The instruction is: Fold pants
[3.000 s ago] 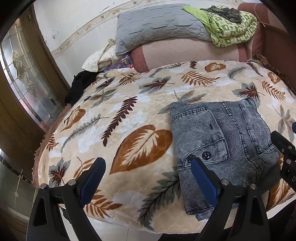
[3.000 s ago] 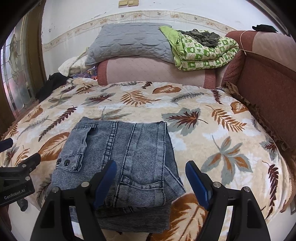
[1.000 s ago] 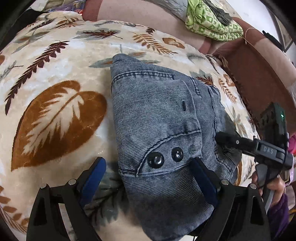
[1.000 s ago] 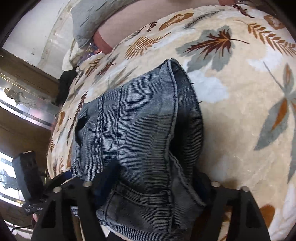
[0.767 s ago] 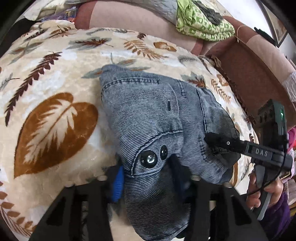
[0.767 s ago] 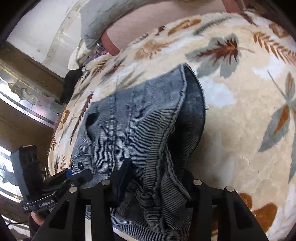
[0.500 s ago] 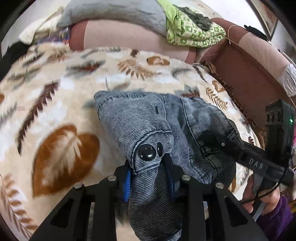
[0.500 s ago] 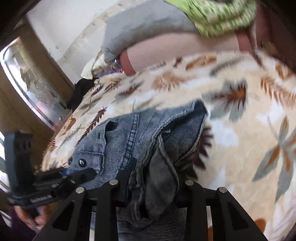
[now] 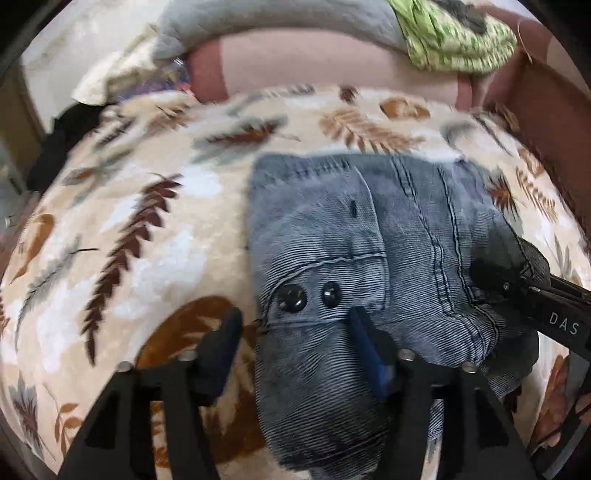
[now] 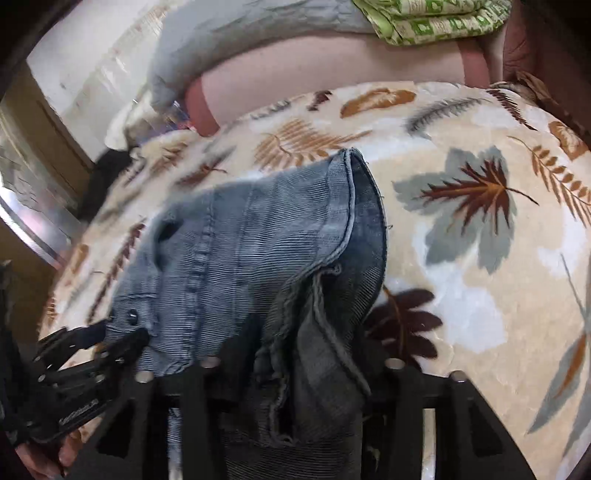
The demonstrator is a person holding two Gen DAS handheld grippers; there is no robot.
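The only fully legible writing was "DAS", in white letters on the black body of my right tool (image 9: 517,284) where it entered the left wrist view at 4 o'clock. A white label on my left tool (image 10: 110,343), seen at 8 o'clock in the right wrist view, was too blurred to read.

The folded pants (image 9: 369,258), grey-blue corded denim, lay on the bed's leaf-print blanket (image 9: 110,240), right of centre in the left wrist view. Two dark snap buttons (image 9: 291,299) sat on a pocket flap just ahead of my left tool (image 9: 295,339). Its jaws were opening, the near edge of the pants between them and the blue pads clear of the cloth.

In the right wrist view the pants (image 10: 258,251) filled the centre, and a bunched dark fold (image 10: 317,350) rose between the fingers of my right tool (image 10: 299,365). Its jaws were opening; whether the pads still pressed the fold could not be determined. That fold blocked the view of the cloth beneath.

At 12 o'clock a grey pillow (image 9: 277,18) rested on a pink bolster (image 9: 332,66), with a green patterned quilt (image 9: 454,40) at 1 o'clock. Dark clothing (image 9: 59,144) lay at 10 o'clock by the bed edge. A brown headboard (image 9: 546,110) bordered the bed at 2 o'clock.
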